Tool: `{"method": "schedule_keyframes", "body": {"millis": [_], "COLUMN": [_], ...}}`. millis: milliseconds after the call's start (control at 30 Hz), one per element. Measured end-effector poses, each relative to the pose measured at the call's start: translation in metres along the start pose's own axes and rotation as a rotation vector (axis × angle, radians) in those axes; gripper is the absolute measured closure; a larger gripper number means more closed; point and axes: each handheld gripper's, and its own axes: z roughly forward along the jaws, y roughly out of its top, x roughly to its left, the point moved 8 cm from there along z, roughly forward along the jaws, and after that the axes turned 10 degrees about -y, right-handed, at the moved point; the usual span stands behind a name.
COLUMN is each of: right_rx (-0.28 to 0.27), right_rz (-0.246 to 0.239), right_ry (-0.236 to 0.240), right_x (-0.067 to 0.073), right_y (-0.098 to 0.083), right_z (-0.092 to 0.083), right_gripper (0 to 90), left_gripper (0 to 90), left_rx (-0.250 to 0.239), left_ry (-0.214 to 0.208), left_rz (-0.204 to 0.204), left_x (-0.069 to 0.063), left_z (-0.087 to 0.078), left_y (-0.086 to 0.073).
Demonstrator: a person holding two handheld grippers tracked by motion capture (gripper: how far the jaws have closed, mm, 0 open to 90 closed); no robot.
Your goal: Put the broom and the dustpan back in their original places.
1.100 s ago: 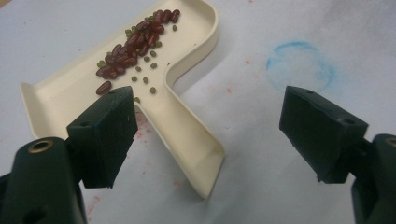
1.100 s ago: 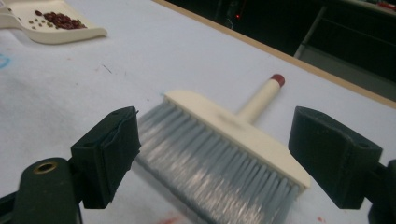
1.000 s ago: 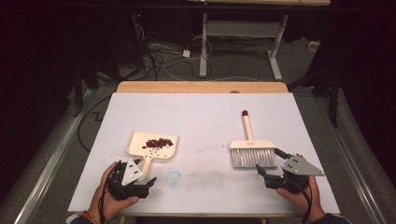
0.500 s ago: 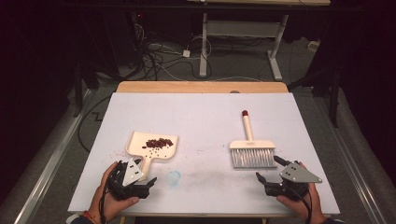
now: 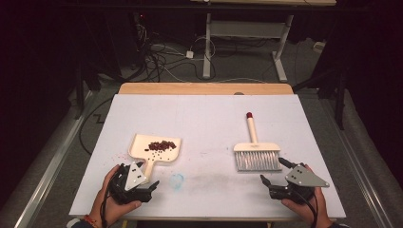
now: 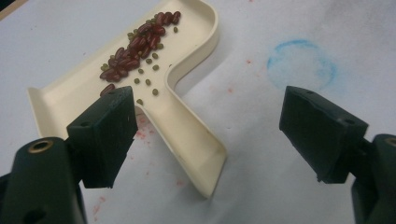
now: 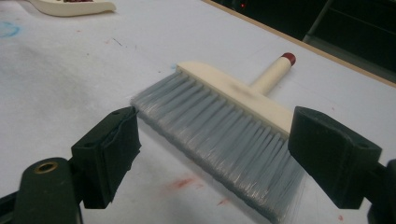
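White table top [image 5: 204,118] under both claws, dark room and cables behind. Left claw [image 6: 210,135] wide open, holding nothing. Just ahead of it, between the jaws, the cream dustpan's [image 6: 187,135] handle, lying flat. Farther out, in the pan, red beans [image 6: 135,42] and small green ones. Off to its right, a blue ring mark [image 6: 301,65]. Right claw [image 7: 210,154] wide open too, empty. Right in front, grey bristles of the brush [image 7: 224,121]; past them the cream handle with a red tip. Best way, probably: slide low, close on handles, keep pan flat so no beans spill.
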Motion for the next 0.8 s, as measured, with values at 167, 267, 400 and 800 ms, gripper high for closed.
{"method": "schedule_keyframes", "body": {"millis": [167,267,400,800], "right_rx": [-0.006,-0.012,-0.01,-0.013], "right_rz": [-0.002,0.0,0.003,0.006], "right_ry": [-0.002,-0.003,-0.005,-0.002], "right_x": [0.0001,-0.0006,-0.0011,-0.003], "right_y": [0.0015,0.0027,0.0026,0.0018], "right_z": [-0.0018,-0.0024,-0.0018,-0.0017], "right_gripper": [17.0,16.9,16.9,16.8], "left_gripper": [18.9,18.9,18.9,18.9], "left_rx": [0.005,0.003,0.002,-0.003], "left_ry": [-0.001,-0.001,-0.004,-0.002], "left_rz": [0.008,0.004,0.0,-0.008], "left_x": [-0.0013,-0.0006,0.0001,0.0016], "left_z": [0.001,0.0012,0.0024,0.0037], "left_y": [0.0005,0.0003,0.0003,0.0038]}}
